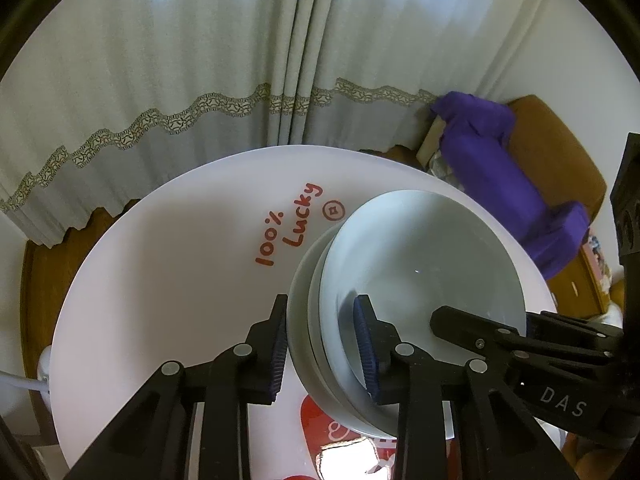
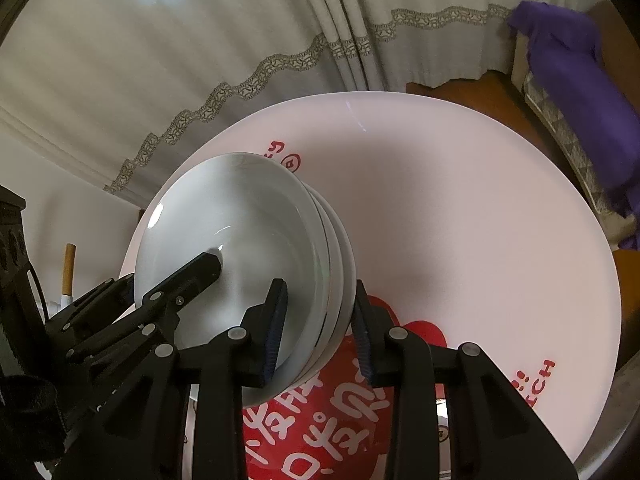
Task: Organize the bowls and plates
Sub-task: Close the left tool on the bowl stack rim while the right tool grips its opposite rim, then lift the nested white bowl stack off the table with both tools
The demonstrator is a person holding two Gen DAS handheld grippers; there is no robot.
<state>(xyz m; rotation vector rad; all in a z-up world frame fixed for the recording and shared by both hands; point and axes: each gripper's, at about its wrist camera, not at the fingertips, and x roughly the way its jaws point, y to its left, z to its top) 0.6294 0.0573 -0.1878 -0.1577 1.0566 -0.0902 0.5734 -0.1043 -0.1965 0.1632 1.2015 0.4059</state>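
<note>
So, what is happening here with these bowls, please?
A person works with two handheld claws on a stack of white bowls standing on a round white table with red lettering. The left claw and the right claw each straddle the stack's rim from opposite sides, one finger inside the top bowl and one outside. Both appear clamped on it.

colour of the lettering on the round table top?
Red on the white table top; "100% Lucky" is clearest in the left wrist view.

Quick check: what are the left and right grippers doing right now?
Left gripper: closed on the near rim of the stack of white bowls.
Right gripper: closed on the same stack's rim, one finger inside the top bowl, one outside.
</note>
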